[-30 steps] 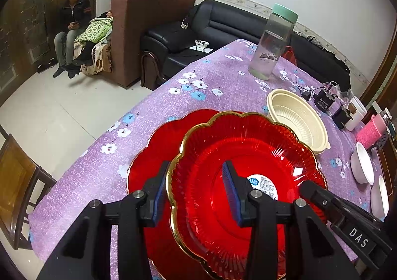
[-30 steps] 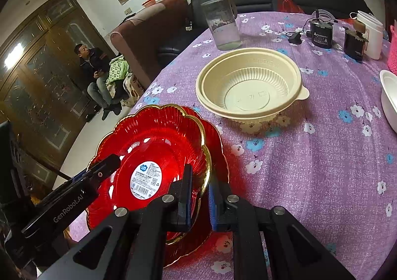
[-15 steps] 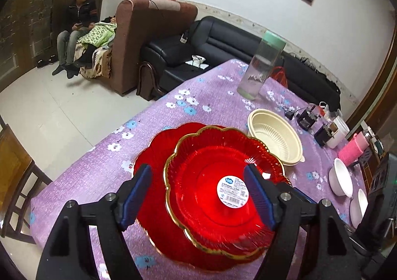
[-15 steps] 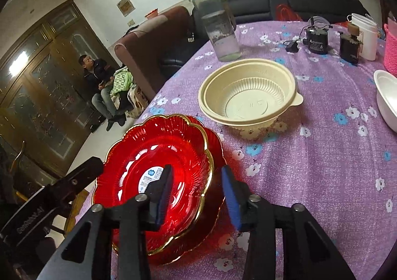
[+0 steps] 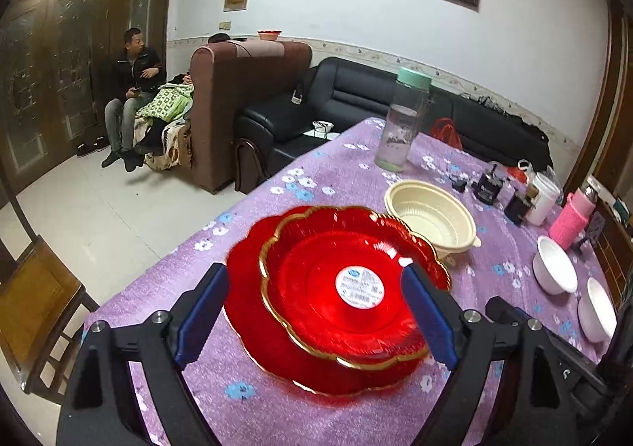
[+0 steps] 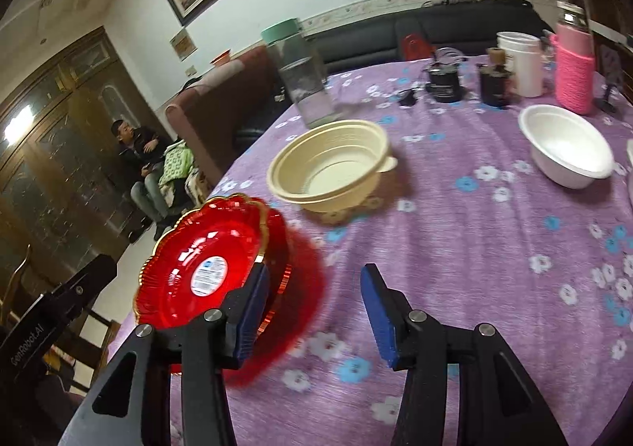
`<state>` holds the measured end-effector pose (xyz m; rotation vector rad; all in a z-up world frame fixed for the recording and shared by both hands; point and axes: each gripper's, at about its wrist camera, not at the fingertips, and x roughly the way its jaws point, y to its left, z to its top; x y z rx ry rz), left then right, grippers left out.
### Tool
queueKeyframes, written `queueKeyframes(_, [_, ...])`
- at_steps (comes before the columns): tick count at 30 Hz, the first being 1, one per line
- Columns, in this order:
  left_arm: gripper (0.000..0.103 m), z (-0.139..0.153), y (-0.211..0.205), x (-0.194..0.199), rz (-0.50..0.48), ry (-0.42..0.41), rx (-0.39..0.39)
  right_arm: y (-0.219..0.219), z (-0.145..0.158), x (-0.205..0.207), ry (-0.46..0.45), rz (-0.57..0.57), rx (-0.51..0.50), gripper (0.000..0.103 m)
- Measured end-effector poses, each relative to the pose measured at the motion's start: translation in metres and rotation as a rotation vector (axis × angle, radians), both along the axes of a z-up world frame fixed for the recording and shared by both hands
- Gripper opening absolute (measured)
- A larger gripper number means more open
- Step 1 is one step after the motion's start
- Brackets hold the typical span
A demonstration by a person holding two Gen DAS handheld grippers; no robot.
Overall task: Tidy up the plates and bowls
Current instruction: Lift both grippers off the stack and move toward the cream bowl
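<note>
Two red plates (image 5: pixel 336 288) sit nested at the tabletop's (image 5: pixel 277 414) nine o'clock edge, the smaller gold-rimmed one inside the larger, likely so the pair takes one spot. Left tongs (image 5: pixel 316 313) hang above them with blue pads spread wide, gripping nothing, apparently free for another piece. Toward twelve o'clock, just beside the stack, a cream bowl (image 6: pixel 330 167) stands upright, seemingly next to sort. Right tongs (image 6: pixel 314 311) also gape empty, over bare cloth. Farther toward three o'clock, a white bowl (image 6: pixel 565 147) waits apart, perhaps to be stacked.
</note>
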<state>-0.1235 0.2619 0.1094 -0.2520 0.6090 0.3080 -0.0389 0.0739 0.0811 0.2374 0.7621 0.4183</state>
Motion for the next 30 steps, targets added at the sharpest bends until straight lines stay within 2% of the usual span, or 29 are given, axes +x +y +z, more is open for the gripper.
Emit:
queueKeyframes(12, [0.089, 0.008, -0.051, -0.009, -0.082, 0.014, 0.103, -0.035, -0.001, -0.014, 0.007, -0.047, 0.054, 0.054])
queueKeyframes(20, [0.089, 0.015, -0.092, -0.015, -0.149, 0.005, 0.183, -0.054, 0.011, -0.029, -0.048, -0.072, 0.072, 0.055])
queueKeyframes(26, [0.093, 0.019, -0.124, -0.019, -0.197, -0.008, 0.233, -0.070, 0.022, -0.041, -0.107, -0.108, 0.065, 0.060])
queueKeyframes(30, [0.093, 0.019, -0.138, -0.016, -0.221, -0.003, 0.251, -0.086, 0.024, -0.040, -0.108, -0.129, 0.085, 0.060])
